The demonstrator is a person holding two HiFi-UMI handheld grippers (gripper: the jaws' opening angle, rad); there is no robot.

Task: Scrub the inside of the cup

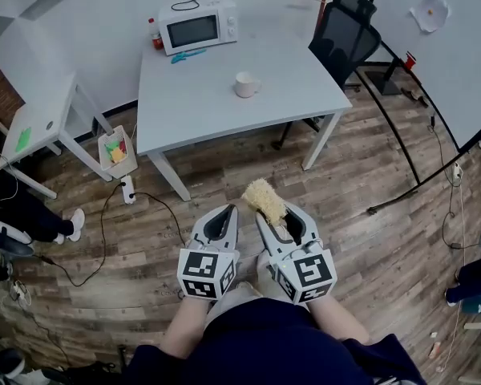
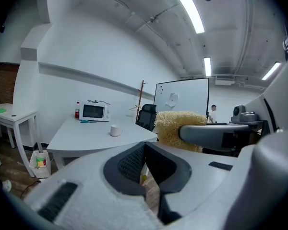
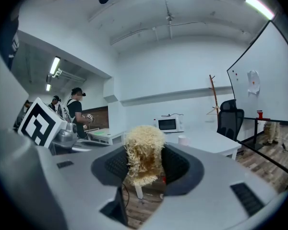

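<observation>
Left hand-held gripper (image 1: 222, 213) closed, right hand-held gripper (image 1: 276, 215) clamping loofah (image 1: 264, 199) over wood floor (image 1: 377, 255); cup (image 1: 246, 84) on table (image 1: 208, 103).

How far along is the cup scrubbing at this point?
Done: the scrubber is picked up and clamped in the right gripper. In hand: the approach, with both grippers over the floor, short of the table. Left: the cup stands untouched on the table and the left gripper is shut and empty, so steadying the cup and scrubbing inside it are not yet begun.
</observation>
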